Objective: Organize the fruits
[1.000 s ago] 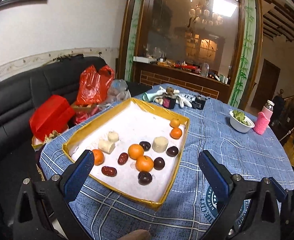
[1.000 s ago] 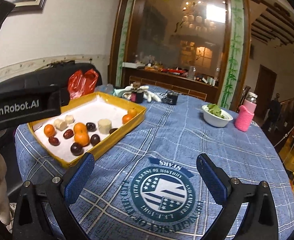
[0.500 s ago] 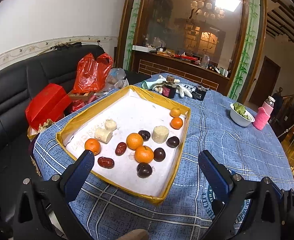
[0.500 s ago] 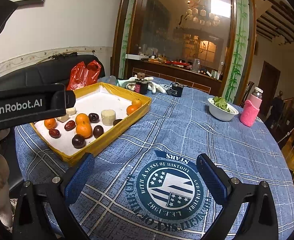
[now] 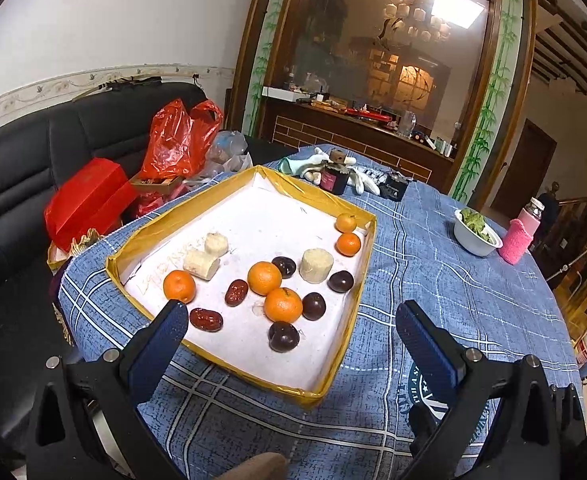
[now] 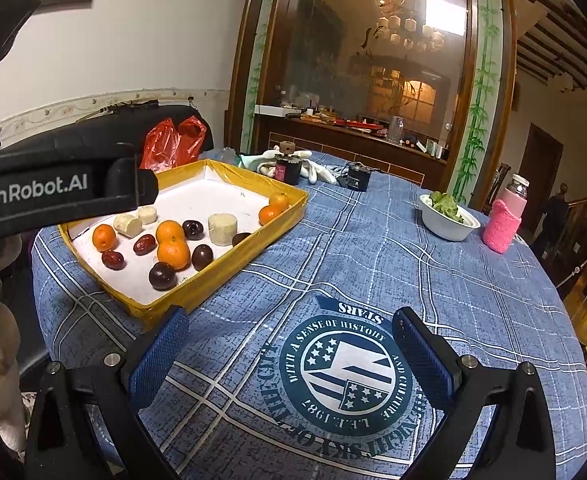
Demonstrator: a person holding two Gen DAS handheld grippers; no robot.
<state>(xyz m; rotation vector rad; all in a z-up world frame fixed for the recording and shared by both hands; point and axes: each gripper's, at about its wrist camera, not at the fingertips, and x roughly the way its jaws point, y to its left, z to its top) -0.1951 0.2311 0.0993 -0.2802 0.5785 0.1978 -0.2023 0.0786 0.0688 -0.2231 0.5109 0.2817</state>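
A yellow-walled tray (image 5: 335, 374) with a white floor lies on the blue checked tablecloth. In it are several oranges (image 5: 282, 304), dark plums (image 5: 283, 336), red dates (image 5: 206, 319) and pale cut chunks (image 5: 316, 265). My left gripper (image 5: 289, 332) hovers open over the tray's near edge, with nothing between its fingers. The same tray (image 6: 229, 270) shows at the left of the right wrist view. My right gripper (image 6: 289, 340) stands open above the round printed emblem (image 6: 345, 368) on the cloth, to the right of the tray, holding nothing.
A white bowl of greens (image 5: 475, 232) and a pink bottle (image 5: 521, 232) stand at the far right. A dark jar (image 5: 333, 178), white gloves and a small black box sit behind the tray. Red bags (image 5: 173, 140) lie on a black sofa at left.
Both grippers have moved forward and tilted down a little, so the tray looks larger and nearer. Both stay open. The fruit has not moved.
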